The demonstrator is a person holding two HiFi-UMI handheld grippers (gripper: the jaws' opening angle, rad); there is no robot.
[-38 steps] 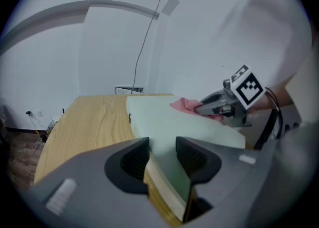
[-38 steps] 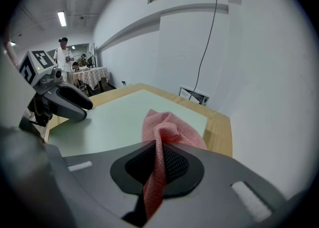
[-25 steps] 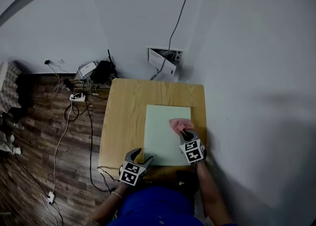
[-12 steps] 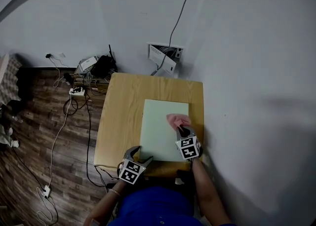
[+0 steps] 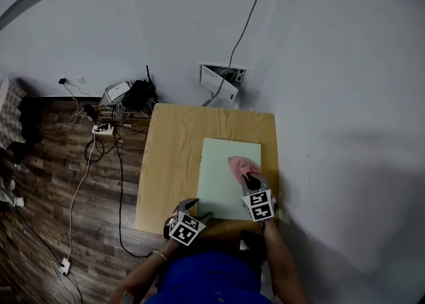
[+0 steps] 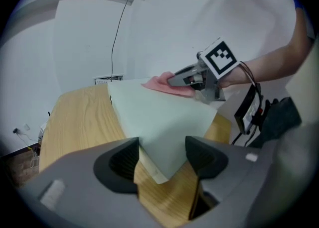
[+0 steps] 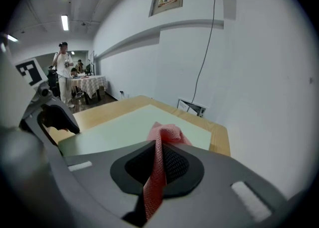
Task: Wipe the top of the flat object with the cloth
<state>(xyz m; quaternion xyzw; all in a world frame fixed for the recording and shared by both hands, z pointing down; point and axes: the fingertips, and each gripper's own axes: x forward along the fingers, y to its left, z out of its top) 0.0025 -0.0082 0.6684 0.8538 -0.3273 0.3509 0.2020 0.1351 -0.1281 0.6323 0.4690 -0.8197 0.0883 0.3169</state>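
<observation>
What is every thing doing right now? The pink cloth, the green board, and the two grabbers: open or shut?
pink cloth, bunched, pinched by the right gripper, its end on the board.
right gripper, shut on the cloth.
left gripper, open, jaws have just been opening; the board's near corner shows in the gap, not gripped.
pale green board, lying flat on the table.
wooden table, standing, board on top.

Overhead head view, low gripper views sharing table [image 5: 171, 163]

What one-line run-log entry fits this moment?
right gripper: shut on pink cloth | cloth: on green board | left gripper: just been opening, board corner between jaws
</observation>
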